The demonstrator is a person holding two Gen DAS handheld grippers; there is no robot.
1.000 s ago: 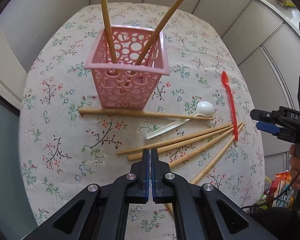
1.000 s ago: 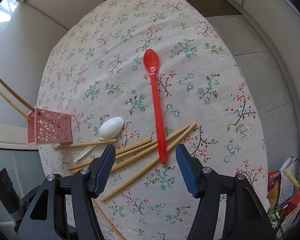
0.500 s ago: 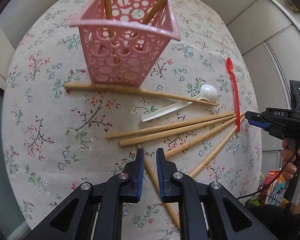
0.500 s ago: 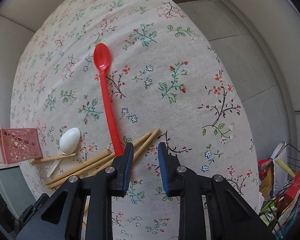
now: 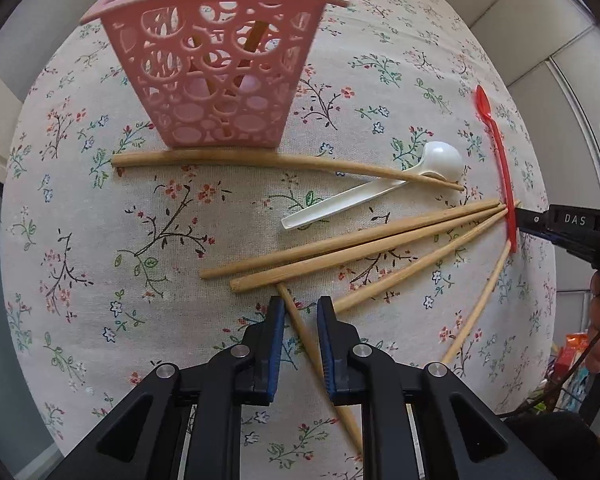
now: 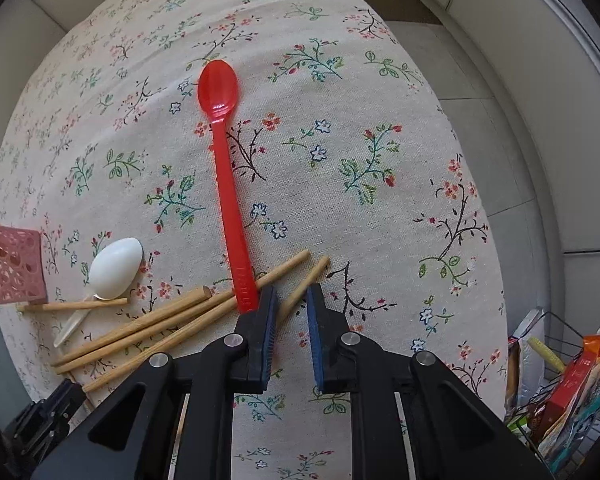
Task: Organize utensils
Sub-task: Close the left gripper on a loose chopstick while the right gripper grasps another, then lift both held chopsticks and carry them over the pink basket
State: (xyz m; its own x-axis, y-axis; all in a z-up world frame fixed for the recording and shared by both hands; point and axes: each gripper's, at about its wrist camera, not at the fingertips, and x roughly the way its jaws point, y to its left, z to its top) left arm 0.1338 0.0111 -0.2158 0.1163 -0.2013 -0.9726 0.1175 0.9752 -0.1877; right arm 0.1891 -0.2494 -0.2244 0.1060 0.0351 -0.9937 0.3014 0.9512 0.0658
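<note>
A pink perforated basket [image 5: 216, 60] stands on the floral tablecloth with two chopsticks upright in it. Several wooden chopsticks [image 5: 352, 240] lie fanned out in front of it, with a white spoon [image 5: 372, 192] and a red spoon [image 6: 228, 184]. My left gripper [image 5: 299, 308] is open, low over the cloth, its jaws on either side of one chopstick [image 5: 300, 328]. My right gripper [image 6: 291, 292] is open with a narrow gap, straddling the tip end of another chopstick [image 6: 304, 284] beside the red spoon's handle.
The round table's edge [image 6: 496, 240] drops off at the right. A wire rack with packets [image 6: 572, 368] stands on the floor beyond it. The basket also shows at the left edge of the right wrist view [image 6: 8, 268].
My left gripper opened from shut and moved forward and down around a chopstick. My right gripper narrowed from wide open and moved down to the chopstick tips beside the red spoon.
</note>
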